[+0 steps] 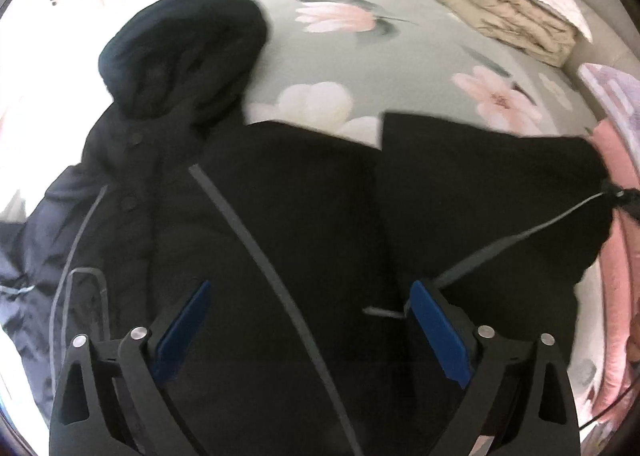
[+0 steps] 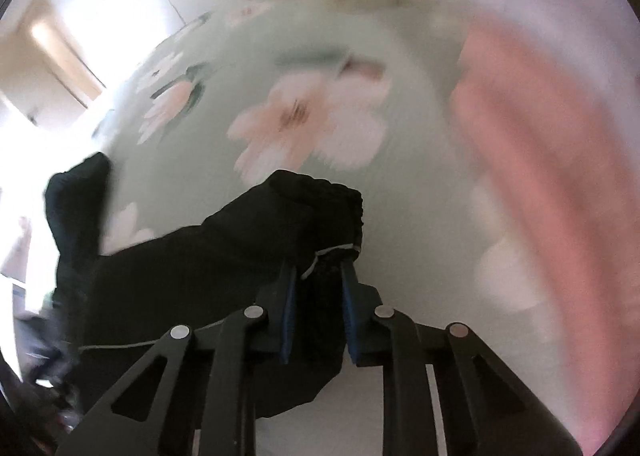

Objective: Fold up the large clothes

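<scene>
Black coat (image 1: 280, 183) on floral bedsheet (image 1: 360, 55), cuff (image 2: 320, 207) clenched in right tool (image 2: 320, 276), left tool (image 1: 308, 296) spread.

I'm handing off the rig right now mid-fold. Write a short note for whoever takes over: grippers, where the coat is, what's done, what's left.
Right gripper: shut on the ribbed cuff of the black hooded padded coat, sleeve lifted off the bed; view blurred.
Left gripper: open, above the coat's body, holding nothing.
Coat: spread on the green floral bedsheet, hood at the far end, front with grey zipper tape facing up.
Nearby: folded beige blanket far right, pink fabric at right edge.
Done: sleeve gripped.
Left: probably lay the sleeve across the body, fold the other side, then fold lengthwise.
</scene>
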The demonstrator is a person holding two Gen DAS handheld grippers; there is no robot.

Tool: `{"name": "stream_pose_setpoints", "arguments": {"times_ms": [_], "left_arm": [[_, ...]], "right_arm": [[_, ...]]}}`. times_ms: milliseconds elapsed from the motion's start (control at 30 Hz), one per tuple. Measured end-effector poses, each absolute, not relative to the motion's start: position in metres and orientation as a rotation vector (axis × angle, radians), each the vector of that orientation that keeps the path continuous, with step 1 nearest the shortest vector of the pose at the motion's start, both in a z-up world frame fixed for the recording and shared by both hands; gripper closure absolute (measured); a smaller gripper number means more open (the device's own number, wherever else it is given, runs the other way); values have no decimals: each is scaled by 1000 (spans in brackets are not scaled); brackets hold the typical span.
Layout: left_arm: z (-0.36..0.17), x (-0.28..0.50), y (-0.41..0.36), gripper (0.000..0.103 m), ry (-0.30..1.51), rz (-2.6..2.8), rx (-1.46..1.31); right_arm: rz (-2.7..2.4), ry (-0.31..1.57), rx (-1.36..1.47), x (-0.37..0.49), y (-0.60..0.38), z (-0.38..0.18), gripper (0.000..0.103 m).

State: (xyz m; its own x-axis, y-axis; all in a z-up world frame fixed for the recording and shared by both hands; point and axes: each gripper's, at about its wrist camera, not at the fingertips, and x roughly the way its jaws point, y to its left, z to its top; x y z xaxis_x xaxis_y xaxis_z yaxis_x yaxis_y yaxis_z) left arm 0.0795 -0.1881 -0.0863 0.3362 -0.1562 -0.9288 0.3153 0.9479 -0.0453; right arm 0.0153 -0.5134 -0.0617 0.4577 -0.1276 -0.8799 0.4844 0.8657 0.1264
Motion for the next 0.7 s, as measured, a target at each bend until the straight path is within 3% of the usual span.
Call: {"name": "stream_pose_setpoints", "arguments": {"times_ms": [167, 300, 367, 433, 567, 700], "left_arm": [[-104, 87, -232, 5, 1201, -465, 126], [-137, 88, -266, 19, 1261, -532, 136], [-150, 84, -277, 18, 1260, -511, 172], [-168, 82, -291, 16, 1272, -457, 255], [-183, 86, -303, 0, 1242, -357, 311], [-178, 92, -301, 3, 1263, -371, 258]], "right_arm": [[-723, 915, 87, -22, -550, 1, 82], [-756, 1013, 136, -18, -588, -27, 82], [-778, 1037, 50, -14, -578, -39, 82], [-777, 1075, -2, -15, -568, -47, 82], [-792, 1153, 41, -41, -571, -66, 82], [-782, 1224, 115, -56, -579, -90, 82]]}}
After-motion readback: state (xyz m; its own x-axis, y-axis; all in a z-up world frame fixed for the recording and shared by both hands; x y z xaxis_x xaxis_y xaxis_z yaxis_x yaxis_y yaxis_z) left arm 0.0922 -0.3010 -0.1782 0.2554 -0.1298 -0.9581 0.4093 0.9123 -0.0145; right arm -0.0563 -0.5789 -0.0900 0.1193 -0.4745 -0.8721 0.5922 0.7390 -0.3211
